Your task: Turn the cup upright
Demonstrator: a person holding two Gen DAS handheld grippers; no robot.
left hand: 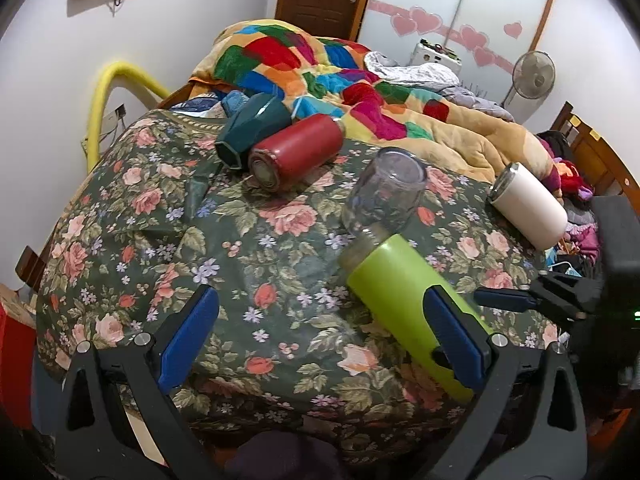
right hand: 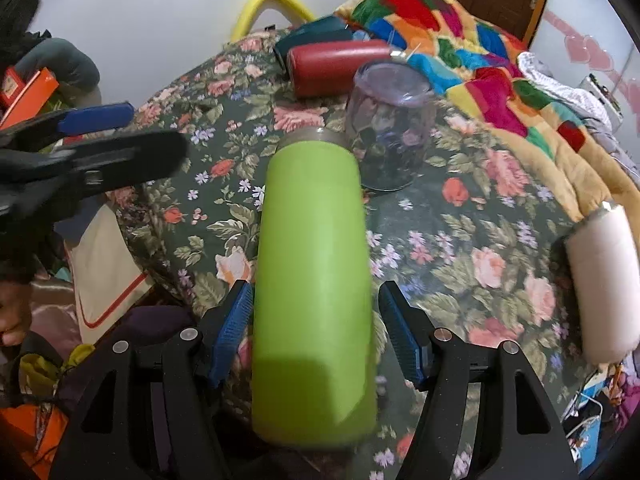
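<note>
On the bed, the floral bedspread [left hand: 248, 216] carries all the cups. From the left wrist view, the left gripper [left hand: 320, 340] sits at the bottom of the frame with its blue pads spread wide and nothing between them. In the upper middle a dark teal cup [left hand: 252, 128] lies on its side, touching a red cup [left hand: 296, 150] that also lies on its side just to its right. Right of centre a clear glass cup [left hand: 384, 196] stands mouth down on the bedspread. Just below it the green cup [left hand: 412, 312] lies tilted, its grey rim close against the glass; the left gripper's right pad overlaps it in the frame, though I cannot tell whether they touch. At the right edge a white cup [left hand: 528, 208] lies on its side, near the patchwork blanket [left hand: 320, 64] heaped behind.

In the right wrist view, the left gripper [right hand: 96, 136] crosses the upper left. The green cup [right hand: 312, 280] fills the centre, lengthwise between the blue pads of the right gripper [right hand: 316, 332]. The pads stand spread to either side of the cup; a sliver of bedspread shows beside the right one, and the left one sits close against the cup's edge. The glass cup [right hand: 388, 128] stands above and right, the white cup [right hand: 600, 280] far right.
</note>
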